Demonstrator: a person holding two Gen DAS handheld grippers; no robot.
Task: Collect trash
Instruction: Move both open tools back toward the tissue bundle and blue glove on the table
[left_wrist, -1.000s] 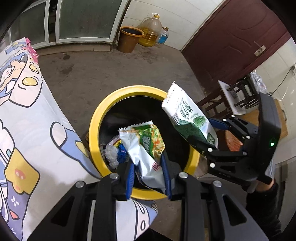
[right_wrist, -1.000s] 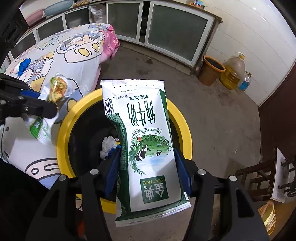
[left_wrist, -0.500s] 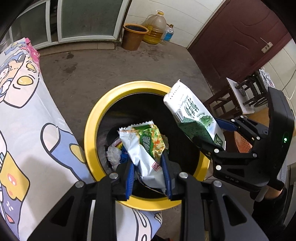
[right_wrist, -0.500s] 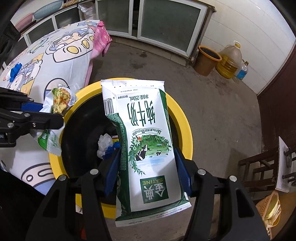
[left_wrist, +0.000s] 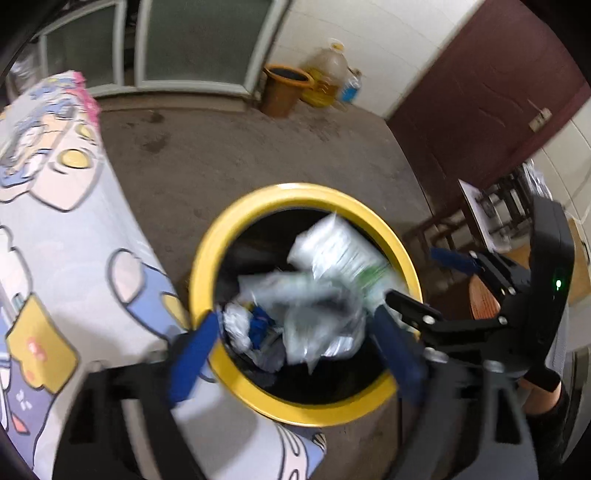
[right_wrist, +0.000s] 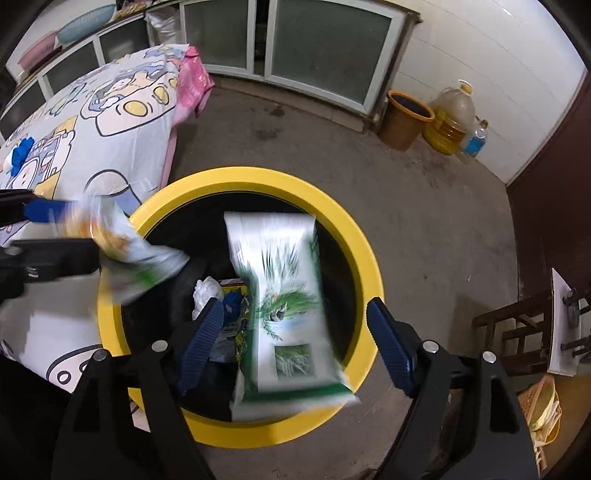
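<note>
A yellow-rimmed black trash bin (left_wrist: 207, 258) (right_wrist: 369, 258) stands on the floor below both grippers. My left gripper (left_wrist: 295, 350) is open; the snack wrapper (left_wrist: 314, 317) (right_wrist: 140, 258) is blurred, falling free over the bin. My right gripper (right_wrist: 295, 332) is open; the green-and-white milk pouch (right_wrist: 284, 306) (left_wrist: 340, 251) is blurred, dropping into the bin between its fingers. The right gripper also shows in the left wrist view (left_wrist: 424, 280). Crumpled trash (right_wrist: 207, 291) lies inside the bin.
A cartoon-print bedsheet (left_wrist: 55, 240) (right_wrist: 92, 122) lies left of the bin, touching its rim. A brown bucket (right_wrist: 404, 118), oil jug (right_wrist: 452, 122) and small bottle (right_wrist: 474, 142) stand by the wall. Wooden stools (right_wrist: 524, 332) and a dark red door (left_wrist: 480, 99) are on the right.
Both grippers have opened. The snack wrapper and the milk pouch have been let go and are falling into the bin.
</note>
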